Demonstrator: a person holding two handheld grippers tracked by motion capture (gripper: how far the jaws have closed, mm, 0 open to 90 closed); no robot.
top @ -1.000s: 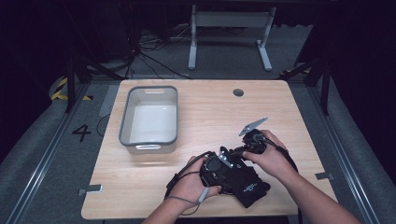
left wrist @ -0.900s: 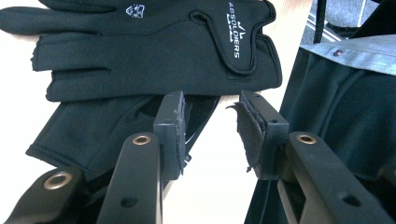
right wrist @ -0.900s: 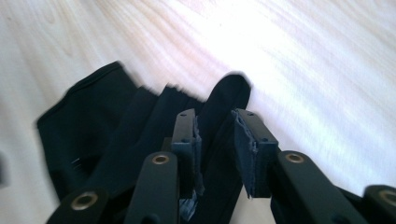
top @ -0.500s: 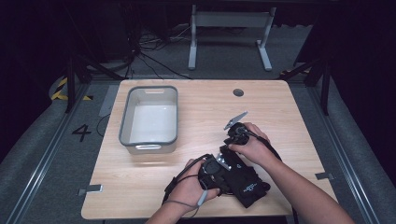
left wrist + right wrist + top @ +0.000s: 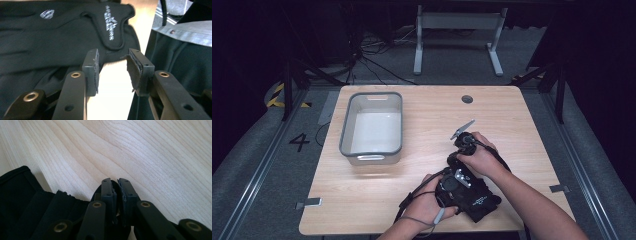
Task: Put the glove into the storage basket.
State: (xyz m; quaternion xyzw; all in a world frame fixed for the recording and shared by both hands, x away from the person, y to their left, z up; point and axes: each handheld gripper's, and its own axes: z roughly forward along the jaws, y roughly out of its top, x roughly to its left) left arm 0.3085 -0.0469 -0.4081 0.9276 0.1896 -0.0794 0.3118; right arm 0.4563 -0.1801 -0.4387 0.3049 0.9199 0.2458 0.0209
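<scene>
High view: a black glove (image 5: 472, 197) lies at the near edge of the table (image 5: 522, 115), under both hands. The left gripper (image 5: 112, 70) stands half open with the glove's cuff just beyond its tips, nothing pinched. The right gripper (image 5: 117, 192) has just been closing; its jaws stand nearly together, empty, the glove just beside them.

The right gripper (image 5: 117, 183) rises from the bottom edge, its two black jaws drawn nearly together after just closing, with only a thin slit between the worn pads. Whether anything is pinched there cannot be told. A black glove (image 5: 32, 205) lies at the lower left, its frayed edge just beside the left jaw. Pale wood-grain counter (image 5: 140, 150) runs behind.
</scene>
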